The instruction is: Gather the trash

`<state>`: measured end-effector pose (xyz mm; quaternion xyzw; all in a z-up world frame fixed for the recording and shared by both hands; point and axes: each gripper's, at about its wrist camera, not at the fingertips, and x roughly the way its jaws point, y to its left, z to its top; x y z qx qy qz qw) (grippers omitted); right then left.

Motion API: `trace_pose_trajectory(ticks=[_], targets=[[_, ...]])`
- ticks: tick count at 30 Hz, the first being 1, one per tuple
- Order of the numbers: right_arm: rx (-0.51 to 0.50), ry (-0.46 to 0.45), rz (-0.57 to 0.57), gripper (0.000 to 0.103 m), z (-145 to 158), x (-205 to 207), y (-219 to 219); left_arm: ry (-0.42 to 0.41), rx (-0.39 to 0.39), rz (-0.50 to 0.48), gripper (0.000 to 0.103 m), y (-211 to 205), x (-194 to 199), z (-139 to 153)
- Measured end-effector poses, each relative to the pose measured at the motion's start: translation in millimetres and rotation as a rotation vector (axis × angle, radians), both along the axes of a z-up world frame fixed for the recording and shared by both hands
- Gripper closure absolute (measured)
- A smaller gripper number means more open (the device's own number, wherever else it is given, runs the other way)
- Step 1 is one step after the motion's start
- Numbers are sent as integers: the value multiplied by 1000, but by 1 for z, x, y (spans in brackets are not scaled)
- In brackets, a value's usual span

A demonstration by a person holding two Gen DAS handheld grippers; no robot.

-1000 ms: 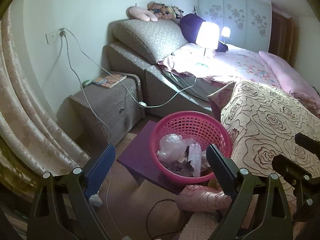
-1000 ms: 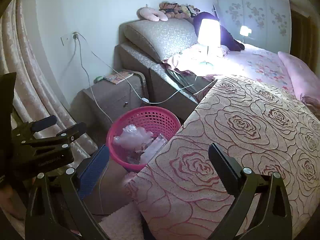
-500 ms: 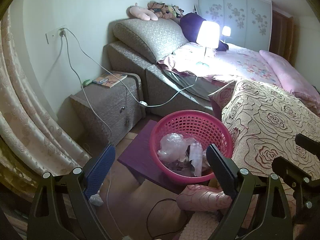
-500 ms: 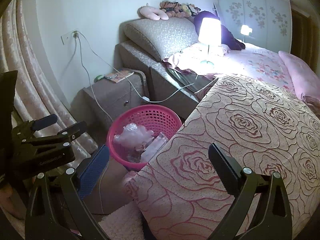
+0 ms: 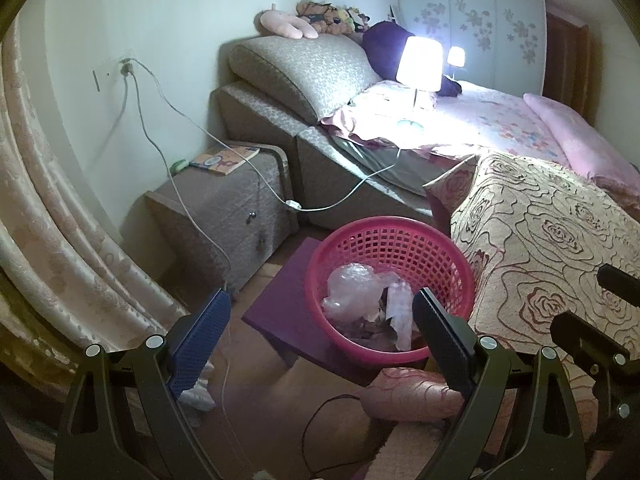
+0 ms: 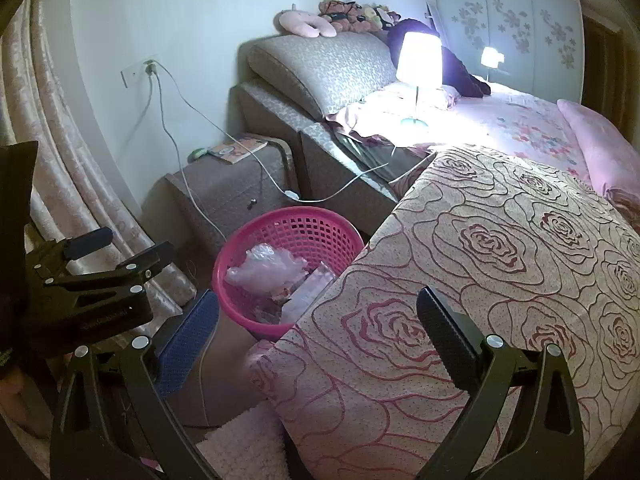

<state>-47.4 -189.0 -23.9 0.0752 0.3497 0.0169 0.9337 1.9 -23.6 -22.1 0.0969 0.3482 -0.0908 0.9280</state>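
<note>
The pink basket has its near side hidden behind the bedspread; the trash beneath is perhaps wrappers.

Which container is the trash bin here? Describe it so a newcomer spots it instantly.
Start at the bed with the rose-patterned quilt and look down at the floor by its near corner, in front of the grey nightstand. There stands the pink basket, round with lattice walls, holding crumpled clear plastic. It is the only bright pink, open-topped container there.

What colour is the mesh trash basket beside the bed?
Bright pink basket; the left wrist view shows it best.
</note>
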Motion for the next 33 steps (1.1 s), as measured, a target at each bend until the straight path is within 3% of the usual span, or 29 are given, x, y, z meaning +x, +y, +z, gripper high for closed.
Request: trace_pose_trajectory(ticks=[25, 33], targets=[[8, 16, 1, 7, -6, 1, -1, 73, -47, -27, 14, -2, 5, -6], [22, 26, -17, 7, -10, 2, -7, 43, -35, -41, 14, -4, 2, -3]])
